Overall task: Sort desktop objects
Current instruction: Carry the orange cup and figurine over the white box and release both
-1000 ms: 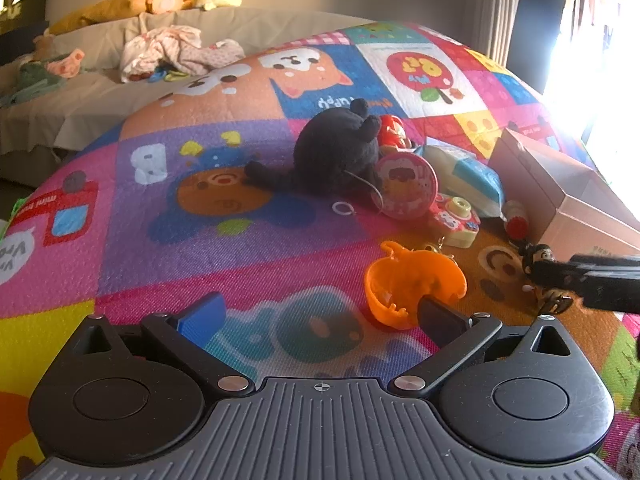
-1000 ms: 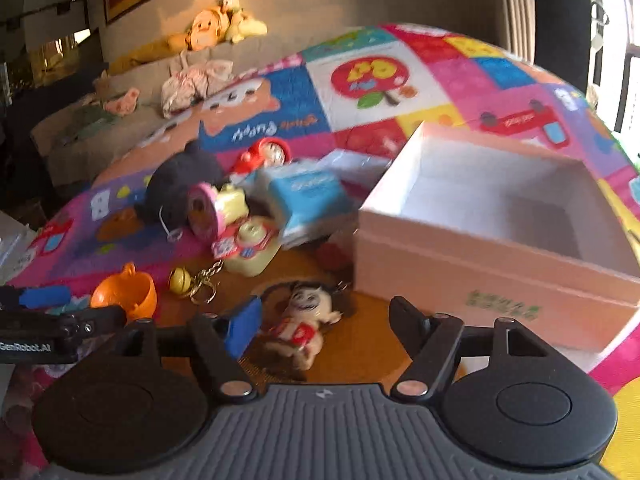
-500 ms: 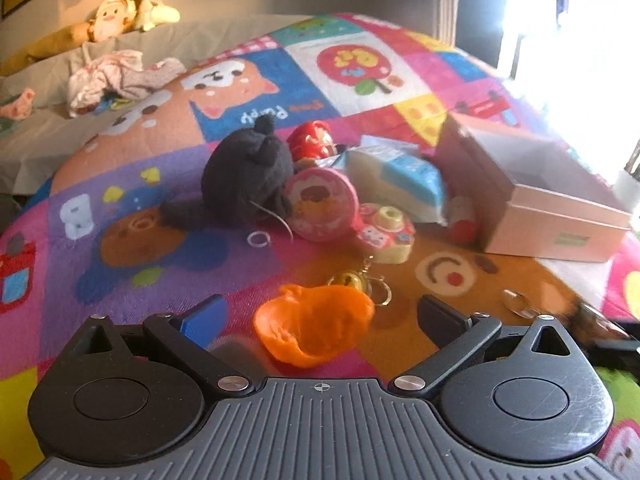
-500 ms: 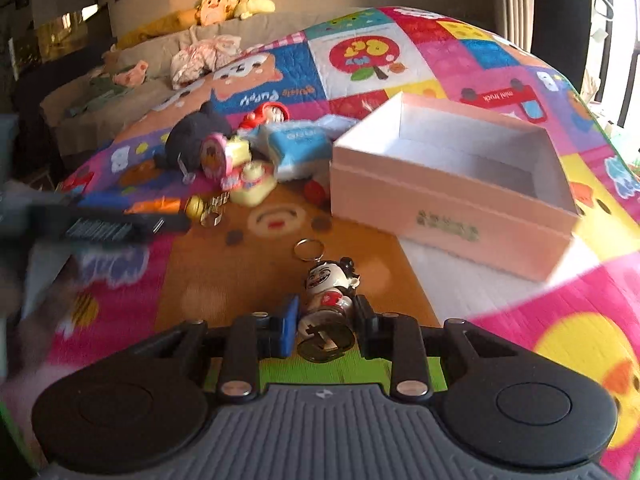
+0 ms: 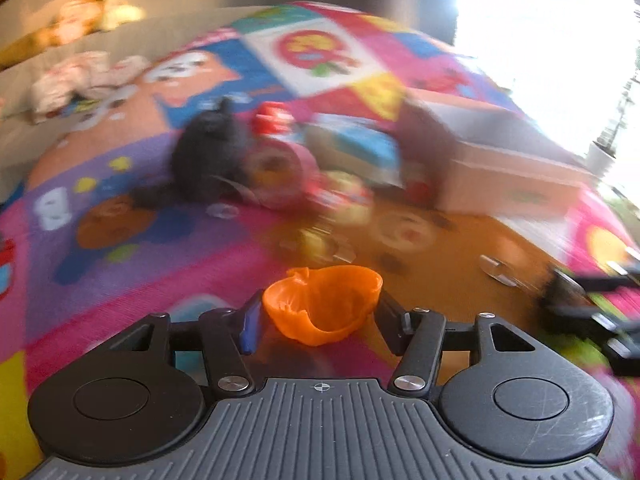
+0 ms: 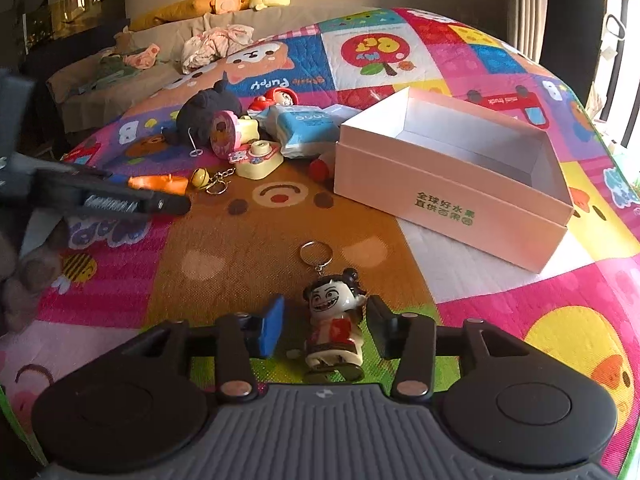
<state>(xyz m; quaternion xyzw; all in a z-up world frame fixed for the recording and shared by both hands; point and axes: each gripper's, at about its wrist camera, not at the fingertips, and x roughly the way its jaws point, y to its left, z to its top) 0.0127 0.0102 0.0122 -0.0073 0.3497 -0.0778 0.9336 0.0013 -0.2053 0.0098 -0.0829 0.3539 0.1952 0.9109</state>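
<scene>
An orange pumpkin-shaped cup (image 5: 324, 304) sits between the fingers of my left gripper (image 5: 316, 316). The jaws are closing and both pads touch its sides; this view is blurred by motion. In the right wrist view the left gripper (image 6: 120, 200) reaches in from the left with the orange cup (image 6: 160, 182) at its tip. My right gripper (image 6: 326, 314) has its jaws opening around a small doll keychain (image 6: 334, 320) lying on the mat. There is a gap at the blue pad (image 6: 272, 328). An open pink box (image 6: 452, 196) stands beyond, to the right.
On the colourful play mat lie a black plush (image 6: 204, 114), a pink round toy (image 6: 222, 136), a toy camera (image 6: 256, 160), a blue tissue pack (image 6: 304, 128), a red figure (image 6: 280, 98) and a bell keychain (image 6: 200, 178). A sofa (image 6: 120, 80) with soft toys runs along the back.
My left gripper went from wide open to closed around the orange cup while swinging sideways. The right gripper had pinched the doll keychain, and its jaws now stand wider around it.
</scene>
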